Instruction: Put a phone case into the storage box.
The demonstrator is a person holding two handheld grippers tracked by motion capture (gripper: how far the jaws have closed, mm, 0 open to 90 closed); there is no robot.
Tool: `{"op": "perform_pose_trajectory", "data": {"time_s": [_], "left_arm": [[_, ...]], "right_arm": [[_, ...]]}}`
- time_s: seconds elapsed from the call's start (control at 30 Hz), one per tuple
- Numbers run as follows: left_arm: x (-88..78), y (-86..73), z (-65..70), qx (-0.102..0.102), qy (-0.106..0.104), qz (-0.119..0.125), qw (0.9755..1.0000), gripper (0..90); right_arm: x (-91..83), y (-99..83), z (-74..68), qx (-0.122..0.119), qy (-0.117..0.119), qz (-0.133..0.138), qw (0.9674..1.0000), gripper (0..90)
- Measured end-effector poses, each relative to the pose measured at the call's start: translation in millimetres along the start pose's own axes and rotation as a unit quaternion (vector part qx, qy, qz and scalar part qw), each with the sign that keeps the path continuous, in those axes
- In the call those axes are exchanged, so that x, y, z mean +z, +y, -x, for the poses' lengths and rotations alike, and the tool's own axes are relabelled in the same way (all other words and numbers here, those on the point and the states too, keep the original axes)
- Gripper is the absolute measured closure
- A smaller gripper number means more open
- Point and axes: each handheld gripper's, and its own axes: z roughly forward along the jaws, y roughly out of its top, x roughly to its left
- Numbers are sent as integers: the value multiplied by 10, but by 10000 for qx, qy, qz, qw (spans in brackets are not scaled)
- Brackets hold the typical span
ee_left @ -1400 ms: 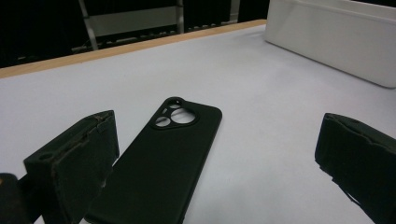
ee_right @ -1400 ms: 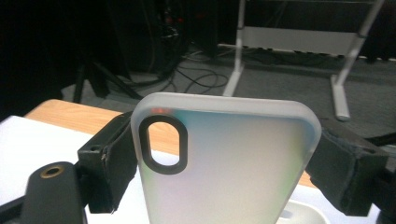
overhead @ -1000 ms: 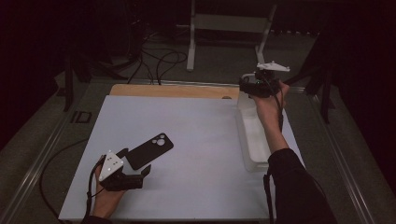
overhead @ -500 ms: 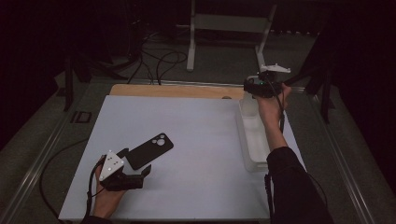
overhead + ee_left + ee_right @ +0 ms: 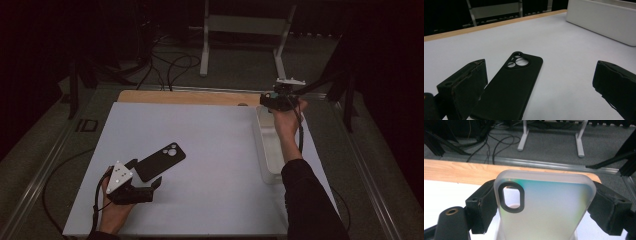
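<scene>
No legible text or labels anywhere.

Held thing: a frosted translucent phone case [image 5: 544, 207], upright between the jaws, its dark-rimmed camera cut-out at upper left.
Right gripper [image 5: 544, 212]: both black jaws press the case's long sides.
Table [image 5: 451, 172]: white surface with a wooden far edge.
Beyond: grey floor [image 5: 549, 147], cables [image 5: 494, 142], a white stand's legs [image 5: 579, 142].
</scene>
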Motion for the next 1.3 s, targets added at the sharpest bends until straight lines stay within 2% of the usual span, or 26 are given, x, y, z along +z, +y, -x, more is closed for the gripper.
{"op": "perform_pose_trajectory", "data": {"time_s": [0.67, 1.3], "left_arm": [[4, -1, 5, 5, -12, -15, 10000, 4], [7, -4, 5, 10, -7, -31, 10000, 4]], "right_arm": [[143, -160, -44, -143, 38, -381, 9992, 165], [248, -153, -39, -86, 0, -469, 9989, 160]]}}
